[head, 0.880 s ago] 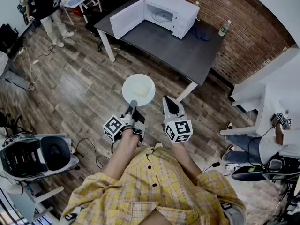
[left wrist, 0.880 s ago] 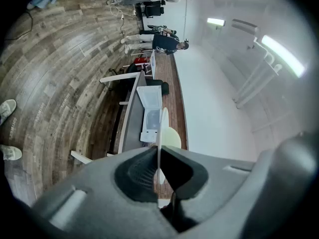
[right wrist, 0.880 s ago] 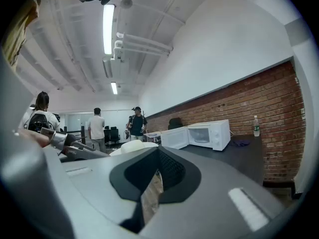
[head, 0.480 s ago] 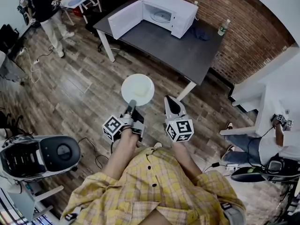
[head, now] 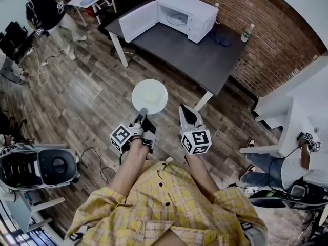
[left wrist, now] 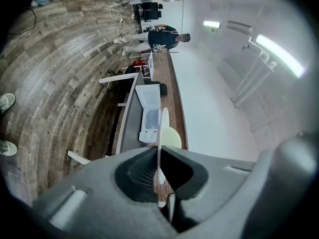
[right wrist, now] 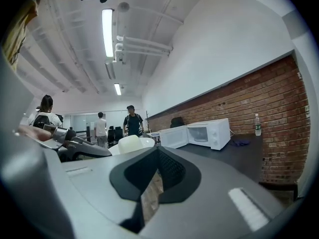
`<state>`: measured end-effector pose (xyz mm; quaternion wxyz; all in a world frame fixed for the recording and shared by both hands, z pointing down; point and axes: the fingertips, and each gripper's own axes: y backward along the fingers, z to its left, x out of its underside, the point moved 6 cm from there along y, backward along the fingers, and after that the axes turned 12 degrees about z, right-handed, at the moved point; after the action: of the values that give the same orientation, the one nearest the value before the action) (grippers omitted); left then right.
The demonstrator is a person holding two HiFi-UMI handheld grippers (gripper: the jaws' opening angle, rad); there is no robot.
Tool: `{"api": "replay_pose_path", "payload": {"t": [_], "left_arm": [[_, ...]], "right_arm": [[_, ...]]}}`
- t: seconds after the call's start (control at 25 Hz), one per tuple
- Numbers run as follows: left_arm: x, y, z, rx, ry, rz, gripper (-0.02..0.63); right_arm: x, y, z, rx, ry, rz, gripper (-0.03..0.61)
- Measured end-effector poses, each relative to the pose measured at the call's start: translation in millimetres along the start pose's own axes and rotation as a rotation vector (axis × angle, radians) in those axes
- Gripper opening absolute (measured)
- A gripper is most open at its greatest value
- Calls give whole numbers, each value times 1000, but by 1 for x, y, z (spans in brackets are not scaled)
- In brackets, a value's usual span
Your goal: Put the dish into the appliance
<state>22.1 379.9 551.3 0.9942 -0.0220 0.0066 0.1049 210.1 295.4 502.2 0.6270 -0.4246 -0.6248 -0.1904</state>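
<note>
Head view: left gripper (head: 144, 113) pinches the round white dish (head: 149, 96) at its six-o'clock rim; boxy white microwave (head: 179, 14), door open, at twelve. Left gripper view: jaws clamped on the thin rim. Right gripper view: right gripper (right wrist: 157, 150) closed, empty.

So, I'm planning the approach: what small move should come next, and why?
Probably a step toward the table, with the plate held level: the left gripper is clamped on its rim, and the microwave stands open there, some way ahead.
</note>
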Motion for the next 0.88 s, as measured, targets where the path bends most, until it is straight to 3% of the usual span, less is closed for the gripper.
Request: {"api": "replay_pose_path", "payload": {"t": [0.52, 0.88], "left_arm": [[28, -14, 9, -40, 12, -62, 10], [4, -33, 18, -61, 19, -71, 11]], "right_arm": [[8, 9, -33, -34, 16, 15, 5], [5, -24, -42, -47, 15, 24, 5]]}}
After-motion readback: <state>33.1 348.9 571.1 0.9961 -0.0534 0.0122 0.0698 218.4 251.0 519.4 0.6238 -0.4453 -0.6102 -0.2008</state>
